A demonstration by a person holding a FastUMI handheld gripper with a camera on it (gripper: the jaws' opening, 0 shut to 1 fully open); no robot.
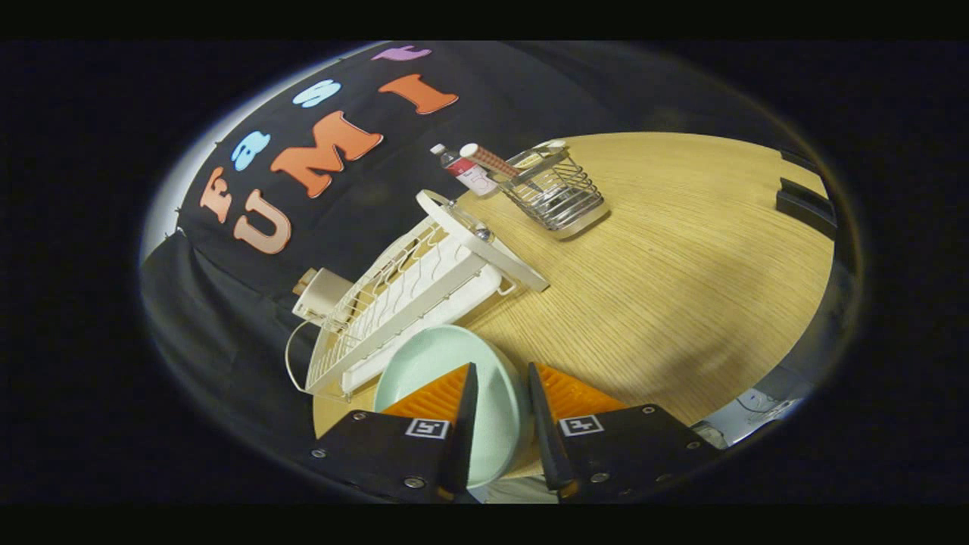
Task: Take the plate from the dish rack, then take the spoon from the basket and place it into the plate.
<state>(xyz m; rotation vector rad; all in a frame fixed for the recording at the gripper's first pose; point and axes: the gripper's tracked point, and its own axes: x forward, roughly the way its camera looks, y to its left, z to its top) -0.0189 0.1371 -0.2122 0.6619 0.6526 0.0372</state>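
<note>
A pale green plate point(435, 367) is held by its rim between my two fingers, and my gripper point(501, 368) is shut on it. The plate hangs just in front of the white wire dish rack point(401, 295), lifted off the wooden table point(681, 265) and tilted. Beyond the rack stands a wire basket point(560, 197). A spoon point(488, 160) with a red-patterned handle leans out of the basket toward the rack. The whole scene looks tilted because the gripper is rolled to one side.
A small bottle point(453, 162) with a red label stands behind the basket at the table's back edge. A cream box-shaped object point(322, 294) sits beside the rack's far end. Dark bars point(806, 203) lie at the table's far side.
</note>
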